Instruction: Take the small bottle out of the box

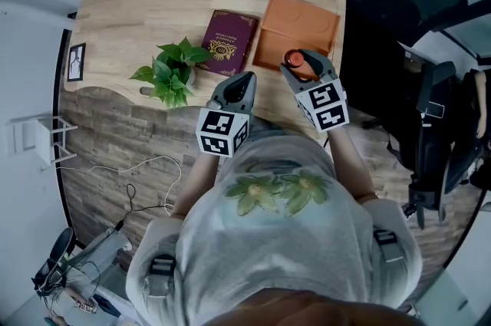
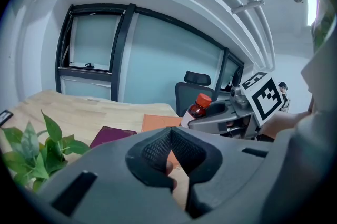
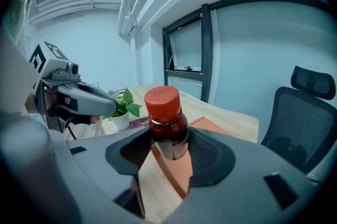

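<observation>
Nearest the head camera is the person's grey shirt (image 1: pixel 276 240) with a green flower print, and both arms reach forward from it over the near edge of the desk (image 1: pixel 153 2).

The right claw (image 1: pixel 301 65) (image 3: pixel 167 146) is clamped on the small bottle (image 1: pixel 294 58) (image 3: pixel 167 123), its pads pressing the body from both sides. The bottle stands upright, lifted clear above the desk by the near edge of the box (image 1: pixel 299 25). The left claw (image 1: pixel 244 80) (image 2: pixel 171 136) is pinched together with nothing between its pads, and hangs just beside the right one.

The bottle is dark brown glass with an orange-red screw cap; from the left gripper view its cap (image 2: pixel 203 99) pokes up above the right claw.

The box is flat, orange and closed. To its left lies a maroon booklet (image 1: pixel 229 42) with gold print, then a small leafy plant (image 1: pixel 170 71). The desk is pale wood with a wavy edge. A black office chair (image 3: pixel 305 112) stands beside it, tall windows (image 2: pixel 89 44) lie behind, and cables (image 1: pixel 146 186) trail over the wood-look floor (image 1: pixel 100 133).
</observation>
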Motion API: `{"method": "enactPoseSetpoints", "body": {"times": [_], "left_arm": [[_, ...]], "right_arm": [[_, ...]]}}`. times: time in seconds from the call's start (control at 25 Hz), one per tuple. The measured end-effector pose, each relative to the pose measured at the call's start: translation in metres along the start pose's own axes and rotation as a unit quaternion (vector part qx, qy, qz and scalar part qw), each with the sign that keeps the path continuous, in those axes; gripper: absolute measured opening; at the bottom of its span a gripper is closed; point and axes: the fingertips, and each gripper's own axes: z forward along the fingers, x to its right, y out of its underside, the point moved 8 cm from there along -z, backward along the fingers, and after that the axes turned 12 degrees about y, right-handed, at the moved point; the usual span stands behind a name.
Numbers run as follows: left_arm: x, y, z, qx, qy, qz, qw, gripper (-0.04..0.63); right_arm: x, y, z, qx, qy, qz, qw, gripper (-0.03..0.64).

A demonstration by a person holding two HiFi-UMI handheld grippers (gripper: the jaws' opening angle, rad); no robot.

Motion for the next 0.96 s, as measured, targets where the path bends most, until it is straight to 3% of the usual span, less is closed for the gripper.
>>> {"method": "enactPoseSetpoints", "body": {"times": [0.96], "left_arm": [[0.001,0.0041,-0.0001,-0.003,-0.001,-0.002,1.0,0.008]], "right_arm": [[-0.0034,0.003,-0.003,-0.004,0.006,-0.004,1.0,0.213]]}}
